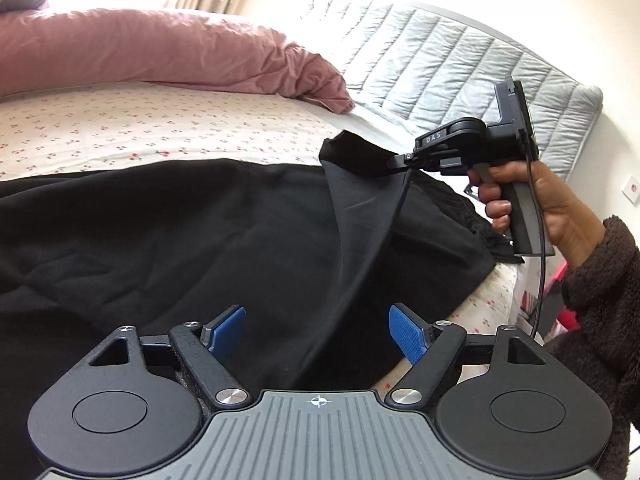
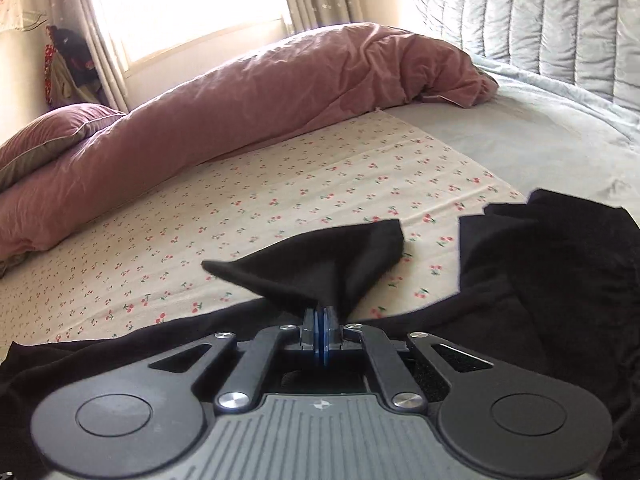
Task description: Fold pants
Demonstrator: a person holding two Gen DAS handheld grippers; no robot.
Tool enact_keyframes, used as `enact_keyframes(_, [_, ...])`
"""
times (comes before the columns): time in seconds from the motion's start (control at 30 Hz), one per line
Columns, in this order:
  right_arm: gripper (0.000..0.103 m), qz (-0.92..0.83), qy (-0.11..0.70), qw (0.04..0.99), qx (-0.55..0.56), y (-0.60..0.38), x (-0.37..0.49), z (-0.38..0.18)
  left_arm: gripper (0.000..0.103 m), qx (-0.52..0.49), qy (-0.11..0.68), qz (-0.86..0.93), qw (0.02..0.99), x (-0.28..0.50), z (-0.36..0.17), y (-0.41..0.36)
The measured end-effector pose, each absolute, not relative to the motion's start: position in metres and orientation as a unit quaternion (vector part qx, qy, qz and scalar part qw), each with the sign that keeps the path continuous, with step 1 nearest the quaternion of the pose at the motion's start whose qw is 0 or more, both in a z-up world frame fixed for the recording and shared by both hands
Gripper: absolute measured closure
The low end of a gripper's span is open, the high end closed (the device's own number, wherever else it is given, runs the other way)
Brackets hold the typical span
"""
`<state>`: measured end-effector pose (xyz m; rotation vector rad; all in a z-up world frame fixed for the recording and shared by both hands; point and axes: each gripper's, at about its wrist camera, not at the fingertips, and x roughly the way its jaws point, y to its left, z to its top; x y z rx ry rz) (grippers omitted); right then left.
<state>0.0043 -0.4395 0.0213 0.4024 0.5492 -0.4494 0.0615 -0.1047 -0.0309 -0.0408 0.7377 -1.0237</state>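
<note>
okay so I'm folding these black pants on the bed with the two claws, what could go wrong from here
1. The right claw pinches only a small corner of the black pants; the hanging cloth could slip out as you carry it over.
2. The left claw is open above the cloth and holds nothing, so that side may drag or bunch on the cherry-print sheet.
3. The lifted flap is creased and twisted, so the fold may land uneven.

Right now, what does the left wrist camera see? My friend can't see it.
The right hand-held gripper, held by a hand, pinches and lifts a corner of the black pants off a cherry-print bed sheet. The left hand-held gripper sits open over the pants; a pink duvet lies behind.
</note>
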Motion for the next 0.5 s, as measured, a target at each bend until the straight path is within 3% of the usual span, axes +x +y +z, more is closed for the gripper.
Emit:
enact_keyframes(0.23, [0.099, -0.251, 0.341, 0.889, 0.172, -0.442, -0.046, -0.018, 0.049, 0.059, 0.321, -0.477, 0.816, 0.037, -0.044, -0.128])
enact_keyframes(0.33, [0.088, -0.250, 0.317, 0.903, 0.145, -0.432, -0.057, -0.029, 0.053, 0.087, 0.303, -0.473, 0.823, 0.029, -0.043, -0.133])
enact_keyframes(0.4, [0.058, -0.255, 0.304, 0.913, 0.099, -0.419, -0.056, -0.025, 0.056, 0.100, 0.296, -0.474, 0.824, 0.025, -0.043, -0.133])
enact_keyframes(0.5, [0.053, -0.239, 0.285, 0.928, 0.002, -0.392, -0.046, -0.025, 0.065, 0.116, 0.292, -0.468, 0.826, 0.024, -0.044, -0.135])
